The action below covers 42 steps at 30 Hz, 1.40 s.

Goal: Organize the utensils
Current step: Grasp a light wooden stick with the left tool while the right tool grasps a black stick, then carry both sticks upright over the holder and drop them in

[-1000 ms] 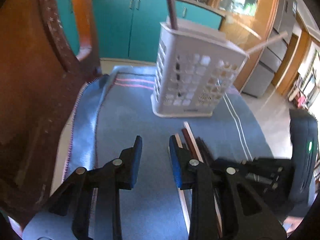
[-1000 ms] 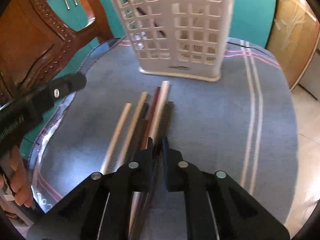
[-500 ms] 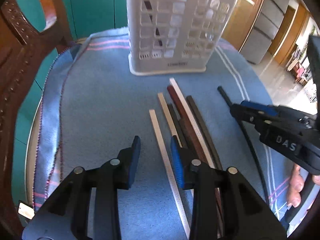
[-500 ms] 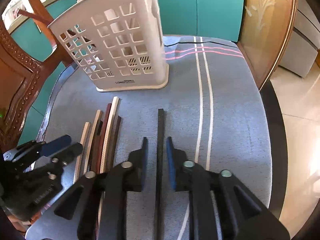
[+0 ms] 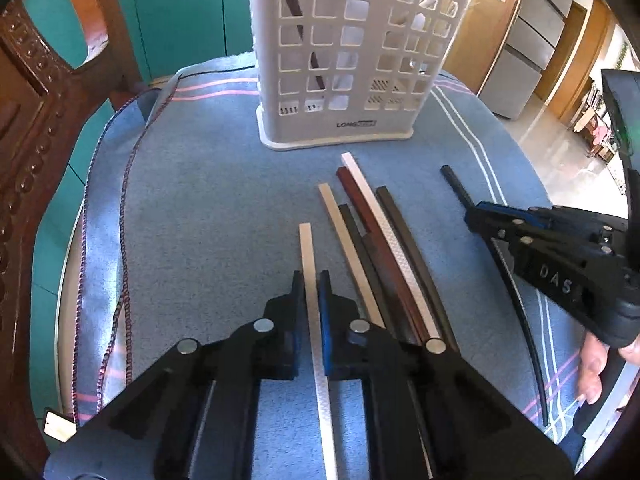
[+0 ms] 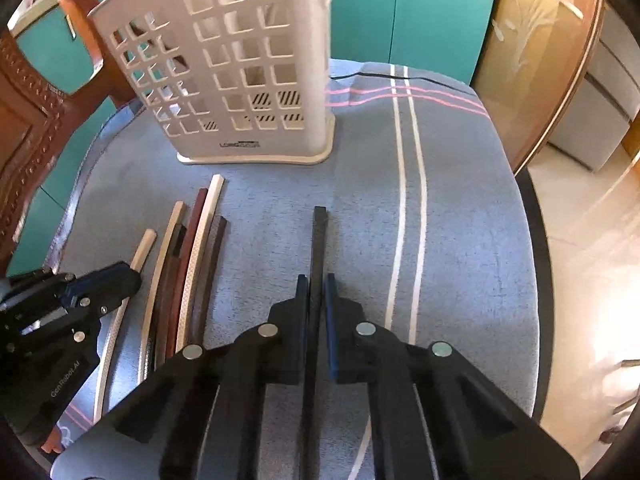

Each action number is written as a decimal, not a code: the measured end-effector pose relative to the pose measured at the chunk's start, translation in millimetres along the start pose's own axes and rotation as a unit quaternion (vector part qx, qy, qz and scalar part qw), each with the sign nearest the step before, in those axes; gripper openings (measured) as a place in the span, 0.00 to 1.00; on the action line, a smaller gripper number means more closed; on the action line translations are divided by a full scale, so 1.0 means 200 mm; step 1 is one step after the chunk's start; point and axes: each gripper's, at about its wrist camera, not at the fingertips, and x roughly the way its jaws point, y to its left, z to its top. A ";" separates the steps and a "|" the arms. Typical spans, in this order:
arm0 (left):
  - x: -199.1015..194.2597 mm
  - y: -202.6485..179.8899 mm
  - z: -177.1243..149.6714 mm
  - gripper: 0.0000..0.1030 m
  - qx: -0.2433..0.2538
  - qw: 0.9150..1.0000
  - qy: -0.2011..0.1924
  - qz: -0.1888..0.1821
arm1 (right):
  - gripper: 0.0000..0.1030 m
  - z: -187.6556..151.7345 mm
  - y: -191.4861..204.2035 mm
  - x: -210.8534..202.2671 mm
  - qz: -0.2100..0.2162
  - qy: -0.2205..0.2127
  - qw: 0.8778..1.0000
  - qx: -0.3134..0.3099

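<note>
A white chopstick lies flat on the blue-clothed bench, pinched by the left hand-held gripper, whose jaws have just closed on it. The right hand-held gripper has likewise just clamped a black chopstick set apart from the loose bundle, likely so each lifts singly toward the upright white perforated holder just beyond

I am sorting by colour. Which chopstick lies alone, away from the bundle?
The black chopstick, gripped by the right gripper; it lies apart, near the white stripes.
</note>
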 end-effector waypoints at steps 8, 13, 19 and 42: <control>0.02 -0.06 0.01 0.16 0.009 1.000 -0.002 0.027 | 0.22 -0.01 0.06 0.00 -0.022 -0.006 0.999 -0.029; 0.03 -0.07 0.02 0.16 0.011 0.999 -0.003 0.034 | 0.22 0.00 0.08 0.02 -0.028 -0.008 0.999 -0.036; 0.02 -0.05 0.01 0.07 0.004 0.999 -0.011 0.034 | 0.07 -0.01 0.08 0.01 -0.011 -0.009 0.999 -0.032; -1.27 -0.04 0.27 0.07 -0.023 0.945 -0.326 -0.002 | 0.07 0.11 -0.01 -1.26 0.127 -0.288 0.949 0.010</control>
